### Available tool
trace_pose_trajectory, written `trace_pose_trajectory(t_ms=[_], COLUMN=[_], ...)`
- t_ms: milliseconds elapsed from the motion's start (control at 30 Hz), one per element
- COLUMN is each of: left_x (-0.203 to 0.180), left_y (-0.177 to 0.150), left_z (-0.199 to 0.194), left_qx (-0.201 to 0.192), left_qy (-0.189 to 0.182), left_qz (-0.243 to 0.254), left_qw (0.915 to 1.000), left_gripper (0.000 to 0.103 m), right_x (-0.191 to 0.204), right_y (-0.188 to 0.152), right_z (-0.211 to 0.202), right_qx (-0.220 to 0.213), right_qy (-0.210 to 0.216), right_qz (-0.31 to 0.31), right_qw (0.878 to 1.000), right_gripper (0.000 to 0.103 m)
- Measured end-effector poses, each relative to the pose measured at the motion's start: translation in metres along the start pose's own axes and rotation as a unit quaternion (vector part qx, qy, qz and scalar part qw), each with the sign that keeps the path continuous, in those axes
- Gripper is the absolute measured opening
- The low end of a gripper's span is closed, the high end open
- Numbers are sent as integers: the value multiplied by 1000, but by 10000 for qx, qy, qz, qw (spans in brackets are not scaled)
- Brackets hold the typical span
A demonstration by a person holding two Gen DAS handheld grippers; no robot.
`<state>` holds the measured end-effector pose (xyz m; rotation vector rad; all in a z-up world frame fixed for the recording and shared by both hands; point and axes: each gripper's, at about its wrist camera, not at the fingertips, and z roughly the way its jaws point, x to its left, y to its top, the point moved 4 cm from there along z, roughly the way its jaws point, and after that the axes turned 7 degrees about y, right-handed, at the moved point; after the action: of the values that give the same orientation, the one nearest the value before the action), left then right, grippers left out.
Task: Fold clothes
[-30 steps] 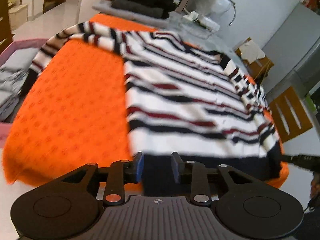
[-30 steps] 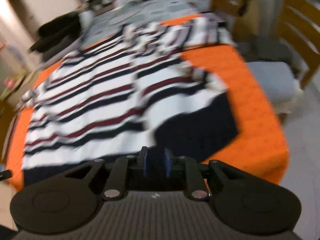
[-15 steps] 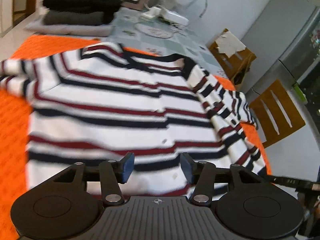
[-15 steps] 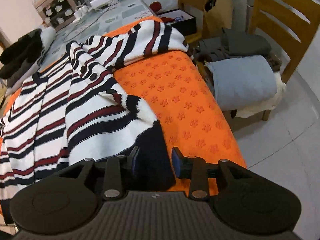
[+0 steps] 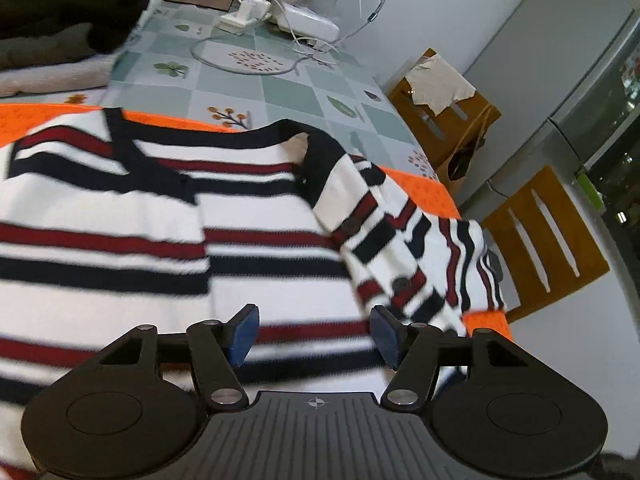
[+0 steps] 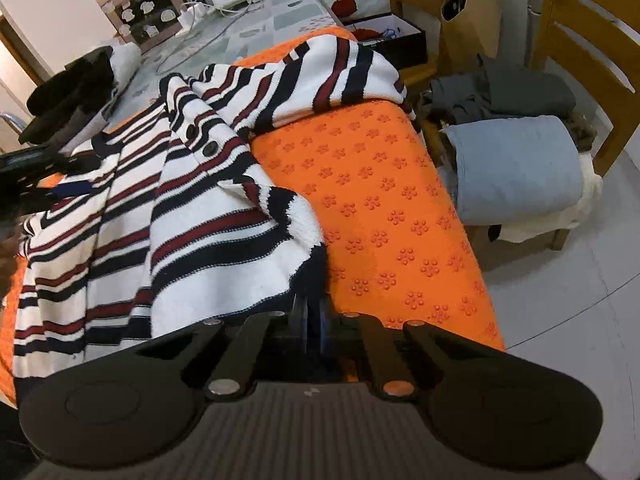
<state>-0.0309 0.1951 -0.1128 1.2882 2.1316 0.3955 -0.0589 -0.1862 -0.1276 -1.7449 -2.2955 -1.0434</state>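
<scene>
1. A striped cardigan (image 5: 168, 216), white with navy and dark red bands, lies spread on an orange mat (image 6: 384, 216) that covers a table.
2. In the left wrist view, the left gripper (image 5: 314, 334) hangs over the cardigan's body with its jaws wide apart and nothing between its blue pads (image 5: 244, 334).
3. Past that gripper the navy V-neck (image 5: 132, 160) points toward the camera, and the button edge runs off to the right, where the cloth is bunched near the mat's edge.
4. Farther back sits a tiled tablecloth (image 5: 280, 92) carrying a white power strip (image 5: 244, 14) and cables. A wooden chair (image 5: 544, 240) stands at the right.
5. In the right wrist view, the cardigan covers the left part of the mat, with one front panel folded back so two dark buttons (image 6: 208, 150) show.
6. The right gripper (image 6: 314, 316) is clenched on the cardigan's navy hem (image 6: 316, 276) at the lower corner, lifting it slightly off the mat.
7. To the right of the mat, a chair holds a folded blue-grey cloth (image 6: 516, 168) with dark clothes (image 6: 504, 96) behind it.
</scene>
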Motion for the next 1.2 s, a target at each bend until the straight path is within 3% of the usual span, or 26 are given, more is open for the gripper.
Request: trace_pose_trajectory(t_ms=[167,300,433,633,667,800,967,1200], left_x=[-11,-26,-41,-48,-48,-46,-43,-36], left_y=[21,32,41,42,42,42,43,63], left_z=[35,53,69,87,86,77,67,9], left_qx=[5,-77,-167,-183,-207,-321,-462,-553], left_qy=[-135,-160,-185,-74,-72,-80,-89,10], left_qz=[-116,154,498,793,820,920,1044,1379], left_qw=[9998,9997,9984,9967,9964,9952,9934,9889], left_gripper=[64,62,48,39,37,13,12,9], right_x=[5,6,8,9,9,12,25,76], right_y=[2,1,1,-1,-1,-2,-3,-8], right_z=[-6,-8,-8,-9,-9,-11,-22,-49], right_qx=[-52,-84,-125,-187,-193,-240,-397,-497], right_qy=[30,-10,-75,-155,-167,-210,-250,56], right_qz=[33,87,137,179,183,155,5,-487], right_qw=[10000,9999,9998,9995,9995,9994,9989,9976], right_gripper=[7,7,7,7,7,6,6,6])
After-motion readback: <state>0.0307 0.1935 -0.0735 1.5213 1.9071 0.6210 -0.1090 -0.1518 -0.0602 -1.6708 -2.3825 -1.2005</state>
